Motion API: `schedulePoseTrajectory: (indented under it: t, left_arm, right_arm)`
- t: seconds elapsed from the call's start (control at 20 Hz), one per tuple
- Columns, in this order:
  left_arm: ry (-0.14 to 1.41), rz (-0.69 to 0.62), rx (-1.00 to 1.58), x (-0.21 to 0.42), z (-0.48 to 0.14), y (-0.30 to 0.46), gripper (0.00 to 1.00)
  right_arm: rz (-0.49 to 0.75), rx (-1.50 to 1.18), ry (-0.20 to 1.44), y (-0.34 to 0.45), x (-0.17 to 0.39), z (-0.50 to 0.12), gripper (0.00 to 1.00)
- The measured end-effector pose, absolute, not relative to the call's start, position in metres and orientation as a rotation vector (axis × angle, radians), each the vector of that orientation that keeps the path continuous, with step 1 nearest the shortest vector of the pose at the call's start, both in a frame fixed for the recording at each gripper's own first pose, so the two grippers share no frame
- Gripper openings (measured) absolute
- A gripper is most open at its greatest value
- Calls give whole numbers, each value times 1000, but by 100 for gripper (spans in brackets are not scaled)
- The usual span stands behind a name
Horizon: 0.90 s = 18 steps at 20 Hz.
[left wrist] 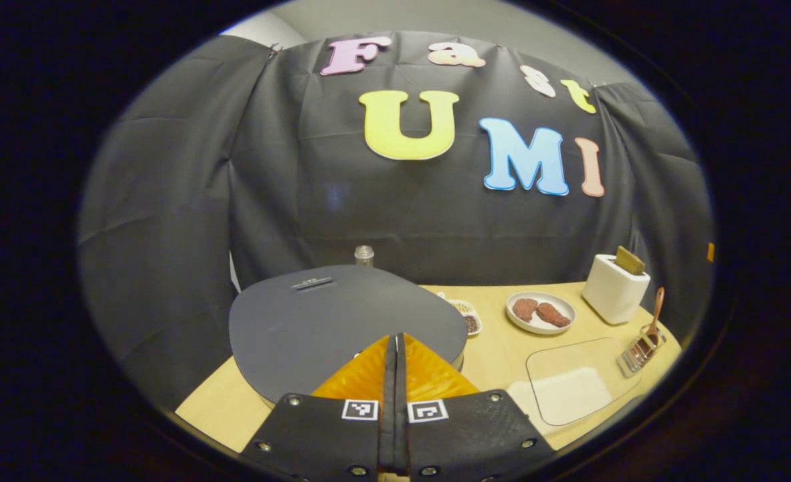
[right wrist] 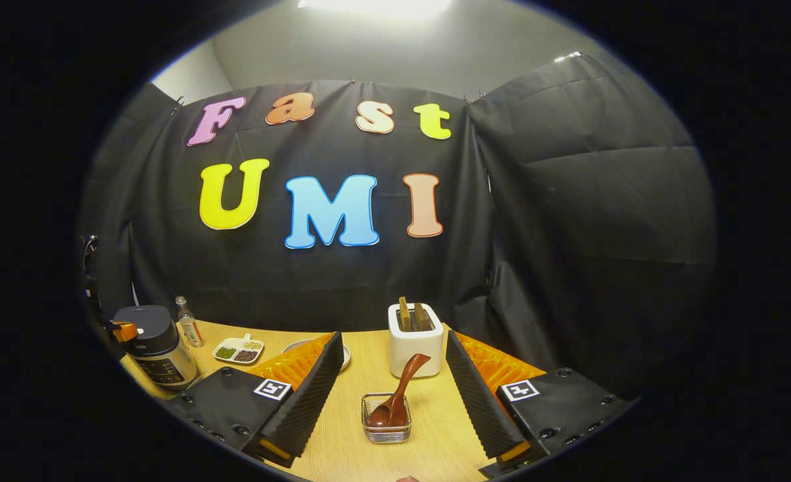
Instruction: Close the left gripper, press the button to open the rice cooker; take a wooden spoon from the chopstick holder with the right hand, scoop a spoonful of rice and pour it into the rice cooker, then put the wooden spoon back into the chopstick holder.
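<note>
- In the left gripper view, the left gripper point(left wrist: 395, 345) has its two fingers pressed together, with nothing between them, poised over the front of the rice cooker's dark lid point(left wrist: 332, 321).
- The lid is down, and the rice cooker point(right wrist: 156, 348) stands at the left end of the desk point(left wrist: 496, 355).
- In the right gripper view, the right gripper point(right wrist: 390, 375) is spread wide and holds nothing.
- Between its fingers, farther along the desk, sits the chopstick holder point(right wrist: 387, 418), a small clear container, with the wooden spoon point(right wrist: 399, 398) leaning inside, handle tilted up to the right.
- Just behind the holder stands a white toaster point(right wrist: 414, 345) near the back edge.
- A divided dish point(right wrist: 238, 349) and a small bottle point(right wrist: 188, 321) sit beside the cooker.
- A plate point(left wrist: 541, 312) with two brown pieces lies left of the toaster.
</note>
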State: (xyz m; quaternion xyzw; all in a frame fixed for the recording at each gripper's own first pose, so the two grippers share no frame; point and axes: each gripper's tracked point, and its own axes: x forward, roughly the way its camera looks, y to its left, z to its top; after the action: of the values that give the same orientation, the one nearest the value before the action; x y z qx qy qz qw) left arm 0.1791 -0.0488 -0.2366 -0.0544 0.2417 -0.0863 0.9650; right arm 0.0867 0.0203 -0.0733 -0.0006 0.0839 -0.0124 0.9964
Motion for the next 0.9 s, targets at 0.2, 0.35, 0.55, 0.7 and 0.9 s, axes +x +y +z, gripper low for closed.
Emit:
schedulePoseTrajectory:
  t: [0.2,0.35,0.55,0.7,0.9]
  left_arm:
    - [542,-202,-103,179,-237,-55,2]
    - [617,-182,-306,183,-234,-42,2]
    - [385,-134,-199,181,-181,-27,0]
    - [190,-86,-113,177,-103,-10,0]
    - [112,-59,-121,159,-68,5,0]
  right_arm:
    - [2,70,231,25,94,-93,97]
    - [25,107,244,28,98,-99,96]
    - [66,112,271,28,104,-114,97]
    - [61,142,296,20,117,-124,96]
    - [53,172,351,12,134,-142,98]
